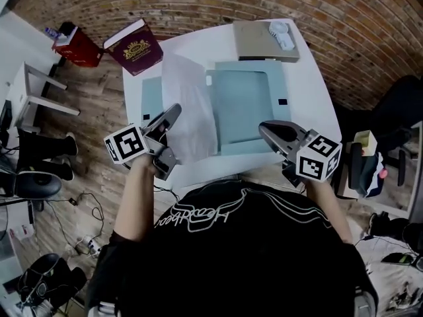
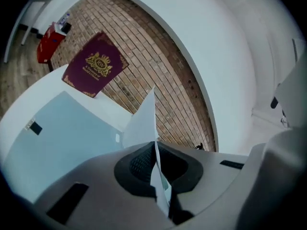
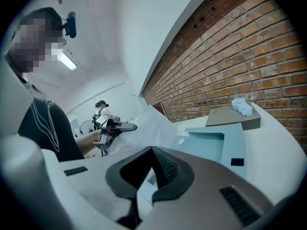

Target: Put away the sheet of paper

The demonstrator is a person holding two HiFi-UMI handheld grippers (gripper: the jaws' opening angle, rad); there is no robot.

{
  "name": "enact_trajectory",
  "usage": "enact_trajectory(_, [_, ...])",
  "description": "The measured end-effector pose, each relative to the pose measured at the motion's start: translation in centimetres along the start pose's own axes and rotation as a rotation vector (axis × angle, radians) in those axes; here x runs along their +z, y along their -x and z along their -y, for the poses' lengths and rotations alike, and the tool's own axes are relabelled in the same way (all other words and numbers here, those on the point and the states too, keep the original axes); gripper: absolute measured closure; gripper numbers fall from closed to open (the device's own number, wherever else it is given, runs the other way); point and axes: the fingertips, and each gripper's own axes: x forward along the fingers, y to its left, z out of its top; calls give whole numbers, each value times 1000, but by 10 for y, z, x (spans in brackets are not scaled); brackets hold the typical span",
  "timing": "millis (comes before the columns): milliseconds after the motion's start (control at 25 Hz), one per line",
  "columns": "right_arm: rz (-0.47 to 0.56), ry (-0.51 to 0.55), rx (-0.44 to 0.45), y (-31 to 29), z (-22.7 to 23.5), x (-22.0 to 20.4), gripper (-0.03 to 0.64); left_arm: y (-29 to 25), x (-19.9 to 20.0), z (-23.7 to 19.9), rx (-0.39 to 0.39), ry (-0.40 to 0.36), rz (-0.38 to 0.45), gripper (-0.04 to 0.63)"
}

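A person seated at a white table [image 1: 310, 91] holds a sheet of paper [image 1: 188, 104] over an open pale-blue folder [image 1: 244, 104]. The left gripper [image 1: 173, 112] is clamped on the sheet's near edge, and the paper runs edge-on between its pads in that gripper's own view. The right gripper [image 1: 263, 128] sits at the folder's near right corner. Its jaws are drawn together on what looks like a sliver of the folder's edge, though that reading is a judgement.

The sheet looks thin, light and limp, lifting and curling away from the pinch. It will likely sag, buckle or crease if pushed, so it is better led by its edge. A grip near a corner, with the folder steadied, seems the safest hold (a second pinch on the far edge would keep it flat).

The paper covers part of the folder's left half, and the person's torso cuts off the table's near edge. Whether the folder has a pocket or only a frame inside is hard to make out. A maroon book [image 1: 135, 47] overhangs the far corner, and a grey box [image 1: 261, 41] lies beyond the folder.
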Motion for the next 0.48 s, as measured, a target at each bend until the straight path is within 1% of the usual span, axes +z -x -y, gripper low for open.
enact_trajectory(120, [-7,-1,-13,-1,6,1,614,-5,-5,-26,9,80,-6,565])
enact_trajectory(200, [-6,-4,-11,-2,8,2,614,-9,-8,-44,29,108,-15,565])
enact_trajectory(360, [-14,-20,-18,-3,15,-2,614,-15,-15,-74,81,116,-50,565])
enact_trajectory(480, [-14,-39,-33,-1,22,-6,614,-18,-22,-93,142,106,-86,565])
